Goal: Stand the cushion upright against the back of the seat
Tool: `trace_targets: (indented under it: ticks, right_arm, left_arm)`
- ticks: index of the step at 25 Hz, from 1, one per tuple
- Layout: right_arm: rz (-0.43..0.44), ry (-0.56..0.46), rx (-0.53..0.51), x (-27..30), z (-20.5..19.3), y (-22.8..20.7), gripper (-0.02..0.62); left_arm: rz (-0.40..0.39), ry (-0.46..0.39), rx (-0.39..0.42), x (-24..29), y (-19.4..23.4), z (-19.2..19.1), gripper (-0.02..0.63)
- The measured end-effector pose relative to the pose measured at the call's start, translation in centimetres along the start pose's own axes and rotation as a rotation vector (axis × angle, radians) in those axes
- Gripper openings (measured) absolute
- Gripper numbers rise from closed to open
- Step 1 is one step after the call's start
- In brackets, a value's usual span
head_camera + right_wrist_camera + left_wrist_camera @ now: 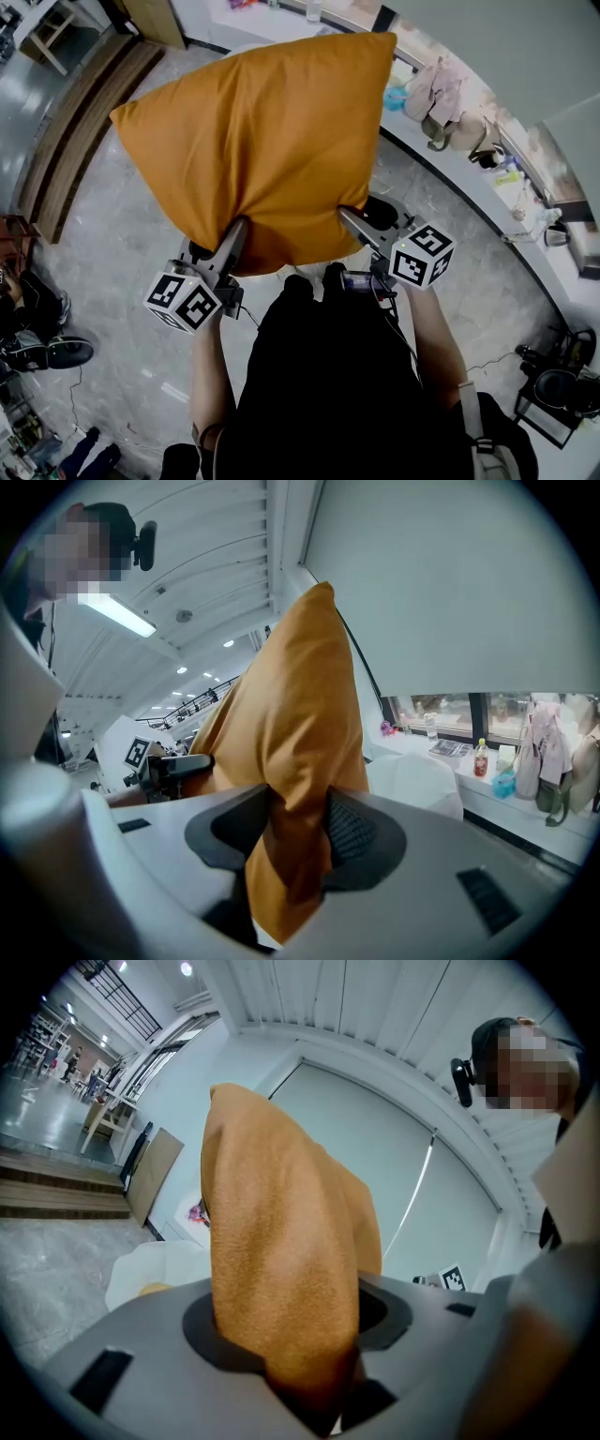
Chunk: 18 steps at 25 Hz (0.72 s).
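Observation:
A big orange cushion (pixel 258 150) hangs in the air in front of me, held up by both grippers at its near edge. My left gripper (pixel 236 236) is shut on its lower left part, the fabric (pixel 281 1269) bunched between the jaws. On the lower right part my right gripper (pixel 349 221) is shut, its ribbed pads pinching the cloth (pixel 300 789). A white seat (pixel 412 782) shows low behind the cushion; in the head view the cushion hides nearly all of it.
A long white counter (pixel 450 169) curves along the right with bags, bottles and small items. Wooden steps (pixel 70 131) lie at the left. The floor is grey marble tile. Equipment and cables stand at the lower right and lower left.

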State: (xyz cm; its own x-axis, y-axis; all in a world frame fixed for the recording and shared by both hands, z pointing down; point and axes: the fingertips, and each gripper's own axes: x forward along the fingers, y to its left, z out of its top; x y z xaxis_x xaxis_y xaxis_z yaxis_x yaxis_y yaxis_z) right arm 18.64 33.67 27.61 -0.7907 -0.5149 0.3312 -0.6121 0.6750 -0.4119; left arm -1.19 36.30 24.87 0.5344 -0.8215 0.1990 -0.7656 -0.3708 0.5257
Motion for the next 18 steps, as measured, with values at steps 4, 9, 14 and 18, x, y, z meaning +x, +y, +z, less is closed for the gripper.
trace_targets:
  ticks: [4,9,14,18]
  right_arm:
    - [-0.002,0.003,0.008,1.3,-0.7,1.4,0.195]
    - [0.003,0.022,0.021,2.3,-1.6,2.0,0.195]
    - [0.02,0.049,0.037,4.0,-1.9,1.5,0.195]
    - [0.038,0.06,0.041,5.3,-1.7,0.9,0.195]
  left_arm:
    - [0.003,0.006,0.002,-1.4,1.3,0.1,0.221]
    - [0.019,0.018,-0.012,-2.3,2.5,-0.3,0.221]
    - [0.05,0.032,-0.042,-2.1,4.0,-0.5,0.221]
    - [0.071,0.035,-0.059,-1.5,5.1,-0.3,0.221]
